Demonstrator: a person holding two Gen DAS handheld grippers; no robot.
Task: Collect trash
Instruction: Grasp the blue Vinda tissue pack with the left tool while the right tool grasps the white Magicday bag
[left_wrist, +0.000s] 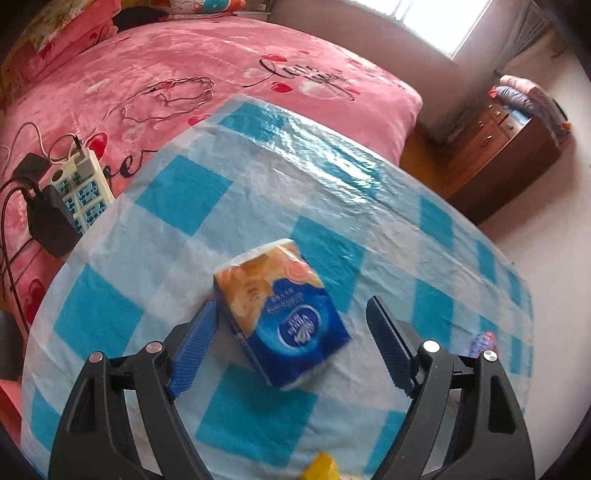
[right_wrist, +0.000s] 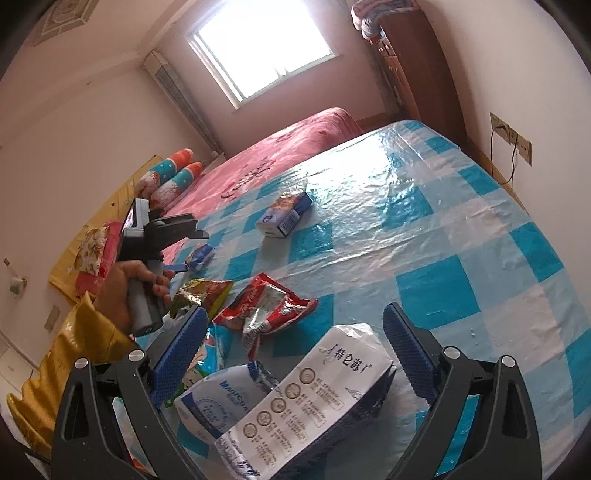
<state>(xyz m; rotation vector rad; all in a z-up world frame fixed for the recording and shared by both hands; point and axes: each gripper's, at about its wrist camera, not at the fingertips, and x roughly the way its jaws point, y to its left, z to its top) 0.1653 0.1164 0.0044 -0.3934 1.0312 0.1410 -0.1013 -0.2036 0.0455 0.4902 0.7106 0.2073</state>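
Observation:
An orange and blue tissue pack (left_wrist: 280, 314) lies on the blue-checked table cover (left_wrist: 177, 192) between the jaws of my left gripper (left_wrist: 291, 306). The gripper is open: its left pad is at the pack's edge and its right pad stands well clear. My right gripper (right_wrist: 295, 310) is open above a crumpled white milk carton (right_wrist: 314, 391), a blue and white wrapper (right_wrist: 225, 398) and a red wrapper (right_wrist: 266, 310). A green and yellow wrapper (right_wrist: 201, 291) lies to the left. A hand in a yellow sleeve (right_wrist: 74, 350) holds the left gripper (right_wrist: 184, 264) beside a small blue packet (right_wrist: 201, 256).
Another orange and blue pack (right_wrist: 284, 214) lies farther out on the table. A pink bed (left_wrist: 184, 74) adjoins the table, with a power strip (left_wrist: 83, 192) and cables on it. A wooden cabinet (left_wrist: 506, 147) stands beyond. A wall socket (right_wrist: 511, 142) has a cable plugged in.

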